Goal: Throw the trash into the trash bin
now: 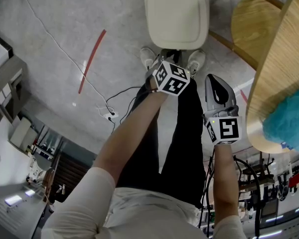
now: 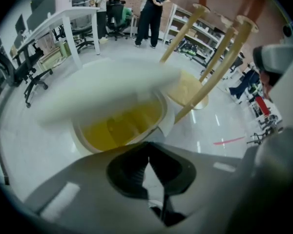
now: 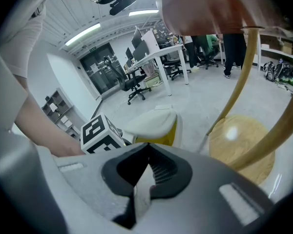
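Observation:
The white trash bin [image 1: 177, 14] stands on the floor just beyond the person's shoes. Its lid [image 2: 102, 89] is tipped up, and a yellow liner [image 2: 122, 126] shows inside. My left gripper [image 2: 149, 160] hangs close over the bin's near rim and points steeply down. Its jaws are shut and I see no trash between them. Its marker cube [image 1: 172, 78] hides the jaws in the head view. My right gripper [image 1: 215, 83] is beside it on the right, a little further from the bin [image 3: 156, 126]. It is also shut [image 3: 147, 160] and holds nothing. No trash is in view.
A round wooden table [image 1: 279, 59] with a turquoise fluffy thing [image 1: 289, 121] on it is close on the right. A wooden stool [image 1: 249, 24] stands behind it. A cable and power strip [image 1: 109, 114] and a red tape line [image 1: 92, 61] lie on the floor at left. People [image 2: 151, 13] stand far off.

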